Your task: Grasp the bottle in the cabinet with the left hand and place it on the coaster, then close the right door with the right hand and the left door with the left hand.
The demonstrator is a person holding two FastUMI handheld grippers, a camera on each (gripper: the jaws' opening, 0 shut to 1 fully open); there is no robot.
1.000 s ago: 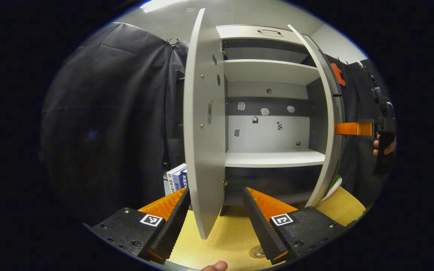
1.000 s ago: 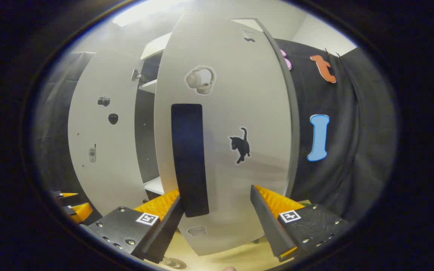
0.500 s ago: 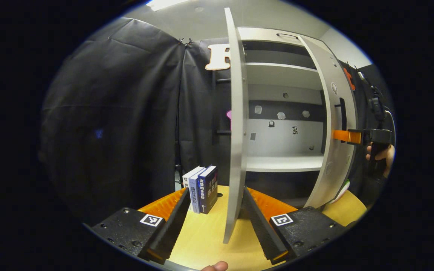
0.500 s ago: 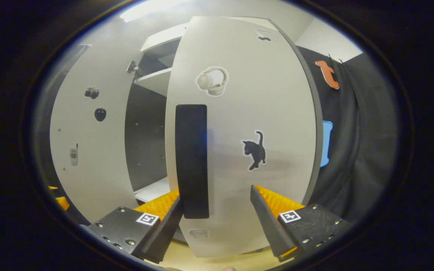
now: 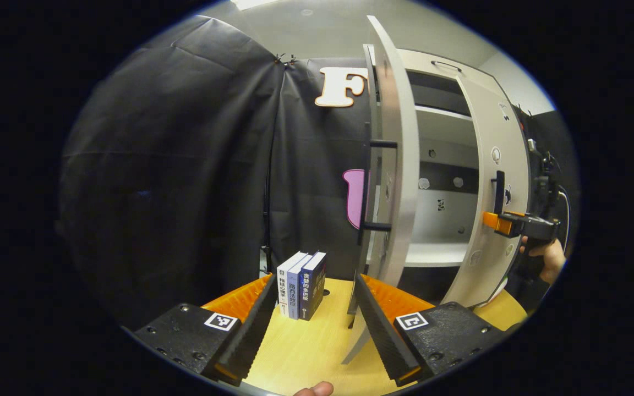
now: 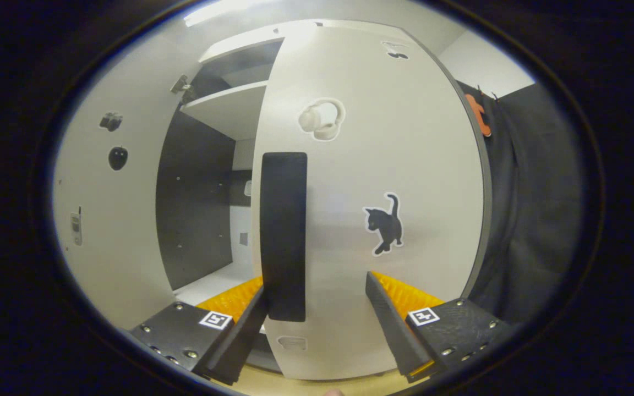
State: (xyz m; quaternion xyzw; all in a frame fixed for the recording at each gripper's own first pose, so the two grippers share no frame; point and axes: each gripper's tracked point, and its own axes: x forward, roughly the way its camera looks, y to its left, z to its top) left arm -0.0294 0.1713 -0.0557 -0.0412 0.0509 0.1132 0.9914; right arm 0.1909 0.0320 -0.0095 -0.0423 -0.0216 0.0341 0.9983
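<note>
Door-closing step in hand. Right gripper (image 6: 317, 308) jaws spread wide, holding nothing, fingers pressed near right door (image 6: 405, 165) face beside black handle (image 6: 284, 236). Left gripper (image 5: 311, 319) also wide open, empty, left door (image 5: 391, 181) edge between fingers. Bottle, coaster location — cannot tell. Next: push right door flush to cabinet (image 5: 438, 165), then left door — gap between door edges narrow; books (image 5: 301, 285) left of cabinet, clear of swing.

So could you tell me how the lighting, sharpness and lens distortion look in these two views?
Left gripper view: fisheye bows the left door into a curve; books and wooden tabletop are sharp and well lit, the cloth wall dim. Right gripper view: softer and hazy, with ceiling-light glare washing the right door near the top; its black handle bulges from distortion.
</note>
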